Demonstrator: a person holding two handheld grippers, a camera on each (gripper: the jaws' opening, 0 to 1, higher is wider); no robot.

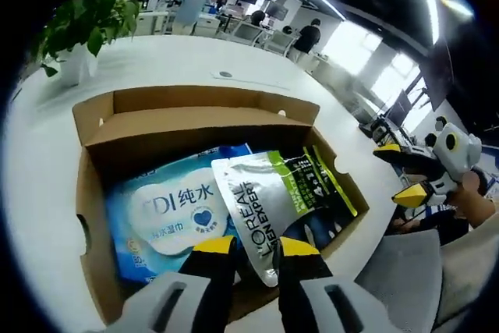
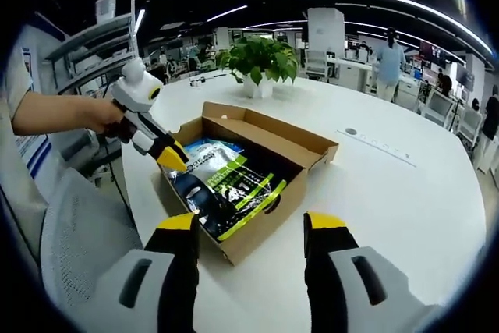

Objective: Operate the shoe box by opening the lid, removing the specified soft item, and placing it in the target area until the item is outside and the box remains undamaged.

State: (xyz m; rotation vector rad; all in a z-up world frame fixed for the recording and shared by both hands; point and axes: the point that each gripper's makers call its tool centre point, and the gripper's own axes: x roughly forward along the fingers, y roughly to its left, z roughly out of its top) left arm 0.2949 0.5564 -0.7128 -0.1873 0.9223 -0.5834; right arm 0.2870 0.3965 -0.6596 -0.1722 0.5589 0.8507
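An open cardboard shoe box (image 1: 92, 216) (image 2: 257, 232) stands on the white table, its lid flap (image 1: 195, 100) folded back. Inside lie a blue wet-wipes pack (image 1: 168, 208) (image 2: 204, 146) and a silver, black and green L'Oreal pouch (image 1: 265, 193) (image 2: 230, 185). The pouch's near end hangs over the box wall and sits between the jaws of my left gripper (image 1: 257, 247) (image 2: 173, 157), which is shut on it. My right gripper (image 2: 251, 224) (image 1: 401, 175) hovers open in front of the box's corner, holding nothing.
A potted plant (image 1: 86, 21) (image 2: 257, 60) stands beyond the box. A round cable port (image 1: 225, 74) (image 2: 351, 132) is set in the table. A grey chair (image 1: 405, 263) (image 2: 78, 239) is at the table's edge. People stand at desks far behind.
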